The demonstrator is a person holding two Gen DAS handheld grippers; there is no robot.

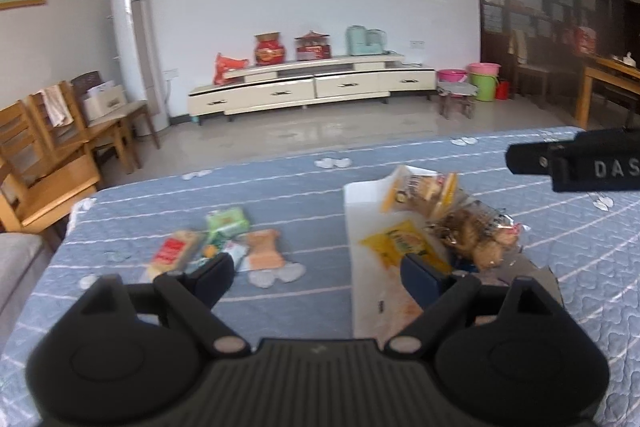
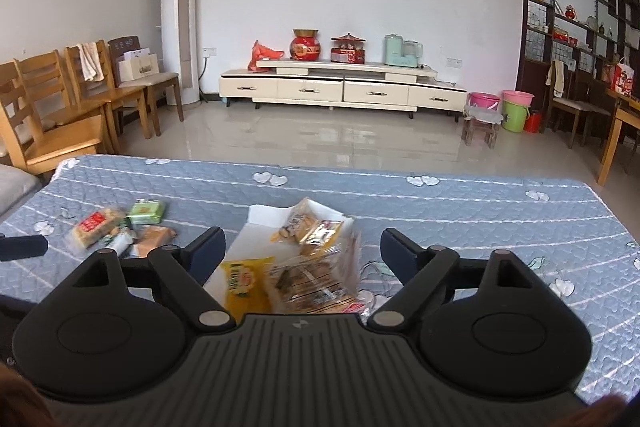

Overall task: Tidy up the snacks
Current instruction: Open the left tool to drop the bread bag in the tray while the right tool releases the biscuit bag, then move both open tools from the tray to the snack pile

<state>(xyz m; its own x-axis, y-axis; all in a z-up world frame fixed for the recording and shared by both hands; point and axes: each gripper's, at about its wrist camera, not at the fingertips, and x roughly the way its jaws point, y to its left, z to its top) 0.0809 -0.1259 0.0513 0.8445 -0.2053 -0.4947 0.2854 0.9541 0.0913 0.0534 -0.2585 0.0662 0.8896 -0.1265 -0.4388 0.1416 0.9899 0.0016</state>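
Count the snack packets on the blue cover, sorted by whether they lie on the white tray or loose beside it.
On the white tray: 3 (yellow packet, biscuit packet, clear bag of brown pastries)
Loose: 4 (red-labelled packet, green packet, white packet, tan packet)
Total: 7, as far as the blur shows

Blue quilted cover [image 2: 440, 211] with white stripes and hearts; yellow packet [image 2: 244, 283], green packet [image 2: 147, 211], white tray [image 1: 360, 223]

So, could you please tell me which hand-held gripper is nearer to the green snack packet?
Left. The left hand-held gripper sits just short of the loose pile holding the green snack packet; the right hand-held gripper hangs over the white tray, further off.
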